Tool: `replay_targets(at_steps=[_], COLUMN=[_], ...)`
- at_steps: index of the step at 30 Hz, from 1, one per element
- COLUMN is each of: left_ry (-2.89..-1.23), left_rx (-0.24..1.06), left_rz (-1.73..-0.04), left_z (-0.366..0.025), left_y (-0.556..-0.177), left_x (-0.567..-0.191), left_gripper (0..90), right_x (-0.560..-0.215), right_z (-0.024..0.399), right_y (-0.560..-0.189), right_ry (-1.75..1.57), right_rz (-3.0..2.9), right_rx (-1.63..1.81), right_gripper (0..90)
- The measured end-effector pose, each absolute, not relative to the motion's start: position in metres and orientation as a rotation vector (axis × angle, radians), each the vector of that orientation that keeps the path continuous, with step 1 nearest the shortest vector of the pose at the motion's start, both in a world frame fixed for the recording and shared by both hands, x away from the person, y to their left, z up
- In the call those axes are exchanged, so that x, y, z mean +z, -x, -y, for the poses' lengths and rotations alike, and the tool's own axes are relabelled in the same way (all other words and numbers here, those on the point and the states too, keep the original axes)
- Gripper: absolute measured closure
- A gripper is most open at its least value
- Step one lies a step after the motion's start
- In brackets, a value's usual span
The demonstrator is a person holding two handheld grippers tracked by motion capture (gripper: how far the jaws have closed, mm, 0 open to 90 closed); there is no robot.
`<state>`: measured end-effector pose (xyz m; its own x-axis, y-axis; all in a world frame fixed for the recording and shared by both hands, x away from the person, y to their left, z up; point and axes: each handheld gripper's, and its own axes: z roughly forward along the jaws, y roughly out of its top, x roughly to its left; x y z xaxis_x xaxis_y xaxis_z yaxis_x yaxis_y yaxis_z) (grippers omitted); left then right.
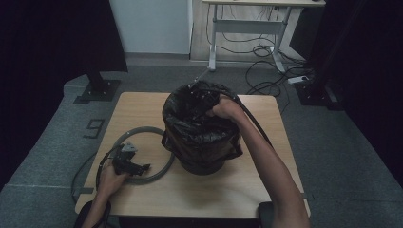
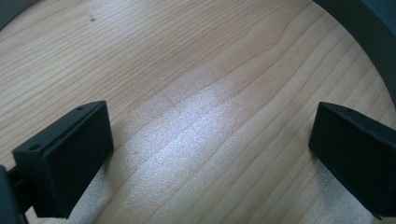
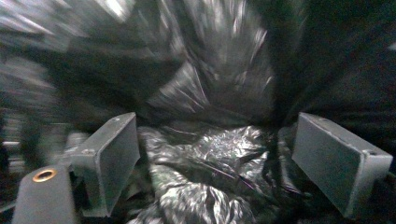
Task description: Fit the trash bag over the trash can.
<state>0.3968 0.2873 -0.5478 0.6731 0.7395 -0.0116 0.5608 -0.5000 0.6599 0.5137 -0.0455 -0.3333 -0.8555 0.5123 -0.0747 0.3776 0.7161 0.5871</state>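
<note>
A black bin [image 1: 202, 159] lined with a crinkled black bag [image 1: 187, 121] stands in the middle of the wooden table [image 1: 138, 107]. My right gripper [image 1: 202, 102] is at the bin's mouth, down among the bag's folds. In the right gripper view its jaws [image 3: 217, 163] stand wide apart, with loose shiny bag plastic [image 3: 219, 70] bunched between and beyond them, the pads not pressing on it. My left gripper [image 1: 140, 167] rests on the table at the near left, inside a grey ring [image 1: 142, 128]. Its jaws [image 2: 210, 158] are open over bare wood, and the ring [image 2: 369, 28] curves past at the upper right.
The grey ring lies flat to the left of the bin and touches its base. A black cable [image 1: 254, 121] trails from the right gripper over the bin's rim. Beyond the table are a desk frame [image 1: 247, 26], floor cables [image 1: 266, 71] and a black stand base [image 1: 97, 90].
</note>
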Motion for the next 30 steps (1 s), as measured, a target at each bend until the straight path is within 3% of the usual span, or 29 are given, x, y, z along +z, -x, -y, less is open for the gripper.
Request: replay_targets(at_steps=[6, 15, 19, 30], left_ry=[-2.242, -2.242, -2.242, -2.242], left_rx=[0.361, 0.362, 0.362, 0.361], left_rz=[-0.997, -0.997, -0.997, -0.997], left_z=[-0.287, -0.287, -0.287, -0.287], left_y=[-0.397, -0.397, -0.397, -0.397], left_x=[-0.548, -0.548, -0.548, -0.548], left_gripper=[0.0, 0.0, 0.0, 0.0], right_x=[-0.302, -0.356, -0.363, -0.307], right_z=[0.038, -0.008, -0.01, 0.039], right_y=[-0.484, -0.476, -0.478, -0.474], right_ry=[-0.662, -0.593, -0.552, -0.517], right_rz=[-2.627, -2.789, -2.835, -2.696], right_rx=[0.999, 0.805, 0.743, 0.992], right_gripper=[13.1, 12.9, 12.9, 12.6])
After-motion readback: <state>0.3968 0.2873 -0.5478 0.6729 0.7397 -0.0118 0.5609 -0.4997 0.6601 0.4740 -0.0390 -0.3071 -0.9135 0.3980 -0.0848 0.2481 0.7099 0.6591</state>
